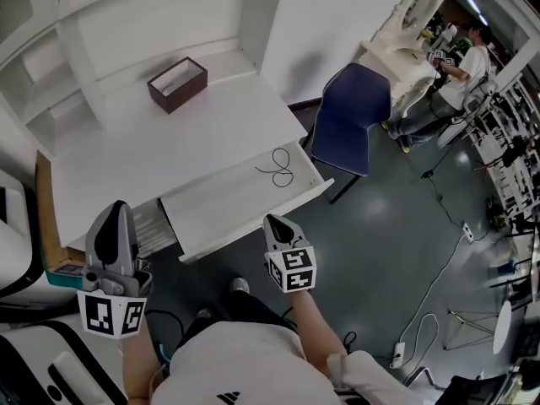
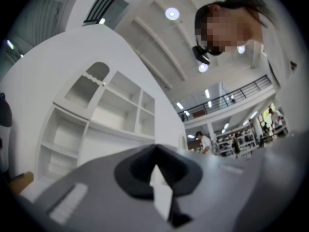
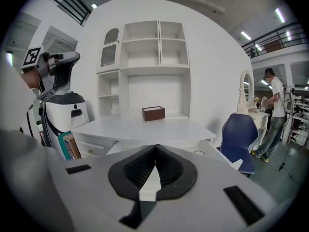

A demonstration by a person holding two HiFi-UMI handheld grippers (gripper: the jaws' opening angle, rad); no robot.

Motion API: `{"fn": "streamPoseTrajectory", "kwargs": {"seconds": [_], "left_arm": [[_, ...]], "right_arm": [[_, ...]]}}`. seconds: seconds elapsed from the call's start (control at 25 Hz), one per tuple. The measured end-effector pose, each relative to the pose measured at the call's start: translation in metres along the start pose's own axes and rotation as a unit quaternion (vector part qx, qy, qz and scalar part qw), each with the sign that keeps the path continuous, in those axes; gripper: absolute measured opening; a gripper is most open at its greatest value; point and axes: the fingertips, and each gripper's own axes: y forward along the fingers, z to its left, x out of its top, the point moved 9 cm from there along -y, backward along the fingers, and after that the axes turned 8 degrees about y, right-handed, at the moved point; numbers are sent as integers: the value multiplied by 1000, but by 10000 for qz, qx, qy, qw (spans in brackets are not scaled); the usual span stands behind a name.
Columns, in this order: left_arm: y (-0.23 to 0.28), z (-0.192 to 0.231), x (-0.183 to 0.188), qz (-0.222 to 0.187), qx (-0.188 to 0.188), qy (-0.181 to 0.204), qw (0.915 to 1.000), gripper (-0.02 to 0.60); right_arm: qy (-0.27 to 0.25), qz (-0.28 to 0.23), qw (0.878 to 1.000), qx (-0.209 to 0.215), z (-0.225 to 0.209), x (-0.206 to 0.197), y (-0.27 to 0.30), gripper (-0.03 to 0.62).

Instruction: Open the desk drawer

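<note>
The white desk has its drawer pulled out toward me, and a looped black cable lies inside it. My right gripper hovers just off the drawer's front edge, shut with nothing between its jaws. In the right gripper view the right gripper points over the desk, with the drawer's side showing low right. My left gripper is raised at the desk's left corner, away from the drawer. The left gripper view shows the left gripper shut and empty, tipped up at the shelves.
A brown box sits on the desk near the white shelf unit. A blue chair stands right of the drawer. A white machine and some books are at the left. A person stands far right; cables cross the floor.
</note>
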Motion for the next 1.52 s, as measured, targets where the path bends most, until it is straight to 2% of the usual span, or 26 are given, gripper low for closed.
{"fn": "streamPoseTrajectory", "kwargs": {"seconds": [0.56,1.24,1.52], "left_arm": [[-38,4,22,-182,-254,-51,9995,6],[-78,17,30,-155,-309,-79,9994,6],[-86,24,32,-190,-234,-112,9995,6]], "right_arm": [[-61,-1174,9928,-227,43,60,-73,-12],[-367,-2197,9740,-417,99,99,-143,-12],[-480,-2405,9683,-469,111,109,-156,-14]]}}
